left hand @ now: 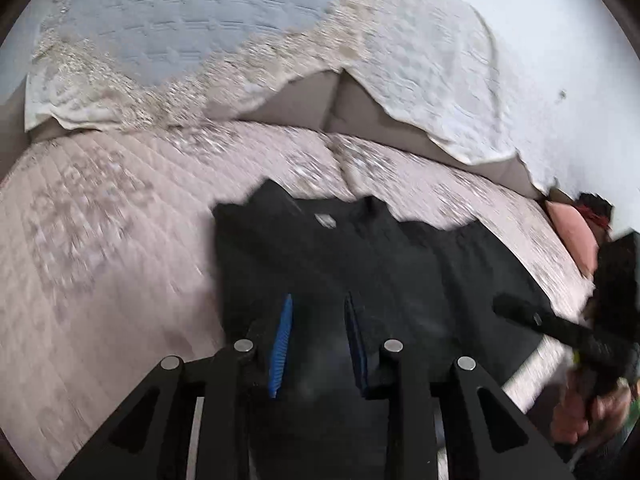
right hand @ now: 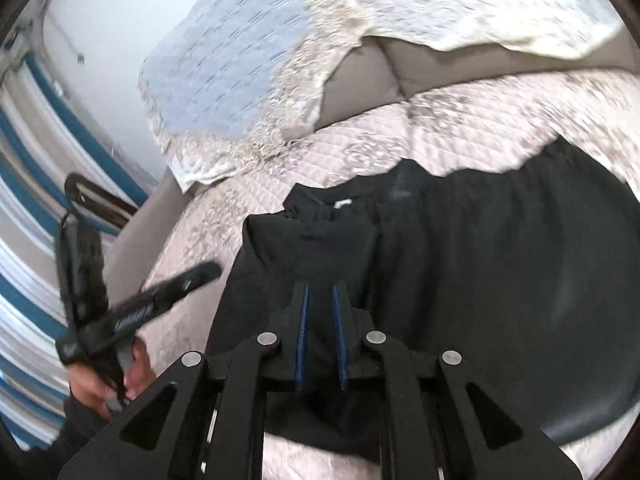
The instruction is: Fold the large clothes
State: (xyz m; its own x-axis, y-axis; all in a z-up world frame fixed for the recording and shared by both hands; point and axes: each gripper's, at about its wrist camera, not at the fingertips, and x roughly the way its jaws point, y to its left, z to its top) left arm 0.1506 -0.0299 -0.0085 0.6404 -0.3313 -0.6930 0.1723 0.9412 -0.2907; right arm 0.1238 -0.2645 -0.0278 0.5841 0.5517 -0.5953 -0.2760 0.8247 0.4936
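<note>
A large black garment (left hand: 360, 264) lies spread on the quilted pink cover (left hand: 100, 264), its neck label toward the backrest. My left gripper (left hand: 318, 300) hangs over the garment's near part with its blue pads apart and nothing between them. In the right wrist view the garment (right hand: 500, 264) fills the right half. My right gripper (right hand: 320, 292) has its pads a narrow gap apart with dark cloth between and below them; whether it pinches the cloth is not clear. The other gripper shows at the left of the right wrist view (right hand: 208, 270) and at the right of the left wrist view (left hand: 504, 304).
A white and blue lace-edged throw (left hand: 192, 40) drapes over the beige backrest (left hand: 352, 100). A pink cushion (left hand: 572, 236) lies at the far right by the wall. Blue and white striped fabric (right hand: 24, 208) and a dark chair frame (right hand: 96, 200) stand to the left.
</note>
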